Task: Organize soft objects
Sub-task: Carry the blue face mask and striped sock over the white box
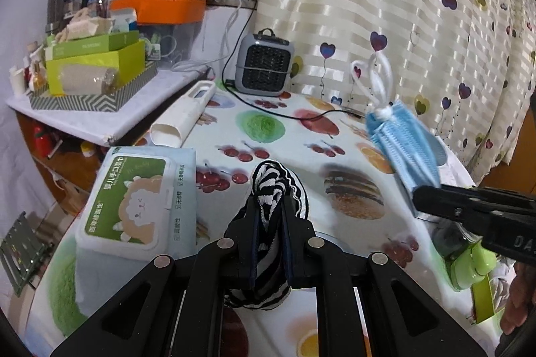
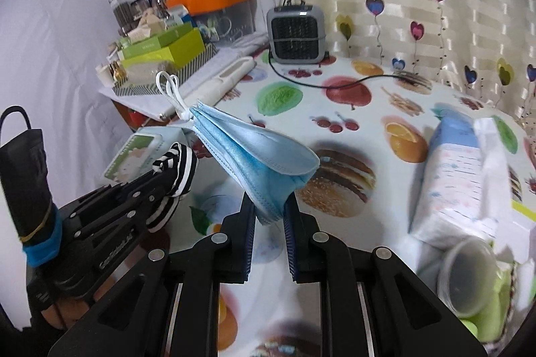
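Black left gripper (image 1: 269, 216) fills the bottom of the left wrist view, jaws pinching a striped black-and-white cloth (image 1: 268, 186); cloth bunches up between the pads and spills out above and below them, held off the fruit-print tablecloth (image 1: 268, 126); wet-wipes pack (image 1: 134, 206) lies just left of it; right gripper (image 1: 418, 196) comes in from the right edge, clamped on a folded blue face mask (image 1: 402, 142) that sticks up and left from its tips, white ear loops (image 1: 378, 79) at the top; grey fan heater (image 1: 263, 64) stands at the back by the curtain.

Right wrist view: right gripper (image 2: 269, 213) pinches the blue face mask (image 2: 254, 156) by its lower edge, mask fanning up-left, clear of the table; left gripper (image 2: 164, 183) at lower left, closed on the striped cloth (image 2: 177, 169); tissue pack (image 2: 452, 179) and a clear plastic cup (image 2: 469, 276) lie to the right.
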Demonstrator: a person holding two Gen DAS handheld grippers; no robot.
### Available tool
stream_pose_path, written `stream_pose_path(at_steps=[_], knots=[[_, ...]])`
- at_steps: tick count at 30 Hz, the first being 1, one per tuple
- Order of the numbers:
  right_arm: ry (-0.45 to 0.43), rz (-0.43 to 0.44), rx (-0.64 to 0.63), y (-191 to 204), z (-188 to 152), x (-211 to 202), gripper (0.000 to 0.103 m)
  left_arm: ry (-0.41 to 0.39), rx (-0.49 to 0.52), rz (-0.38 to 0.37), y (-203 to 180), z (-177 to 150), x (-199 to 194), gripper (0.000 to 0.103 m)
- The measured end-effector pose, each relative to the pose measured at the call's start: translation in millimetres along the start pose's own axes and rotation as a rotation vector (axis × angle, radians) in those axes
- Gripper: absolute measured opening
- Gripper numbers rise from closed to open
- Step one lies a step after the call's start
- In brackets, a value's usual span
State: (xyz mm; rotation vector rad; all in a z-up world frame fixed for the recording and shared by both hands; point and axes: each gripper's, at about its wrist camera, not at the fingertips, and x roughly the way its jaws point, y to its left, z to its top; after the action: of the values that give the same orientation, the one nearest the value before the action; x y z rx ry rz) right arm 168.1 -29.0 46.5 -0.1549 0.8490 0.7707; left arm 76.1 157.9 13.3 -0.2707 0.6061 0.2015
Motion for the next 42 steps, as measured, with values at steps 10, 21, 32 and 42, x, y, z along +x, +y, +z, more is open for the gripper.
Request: stream_pose_path(at_steps=[10, 21, 32, 42], knots=[[-0.078, -0.001, 0.017, -11, -16, -48, 0.017, -0.013, 0.034, -0.039, -33, -2, -28, 0.011], [-0.157, -0.014, 0.085, -43, -37, -97, 0.017, -0.033, 0.108, -0.111, -88, 2, -51, 0.011], [-0.208, -0.069, 0.131, -72, -58, -131, 0.017, -0.037, 0.178, -0.199, -140, -1, -62, 0.011], [-0.231, -0.092, 0.184, -96, -74, -148, 0.017, -0.029, 0.226, -0.245, -176, -4, -63, 0.011]])
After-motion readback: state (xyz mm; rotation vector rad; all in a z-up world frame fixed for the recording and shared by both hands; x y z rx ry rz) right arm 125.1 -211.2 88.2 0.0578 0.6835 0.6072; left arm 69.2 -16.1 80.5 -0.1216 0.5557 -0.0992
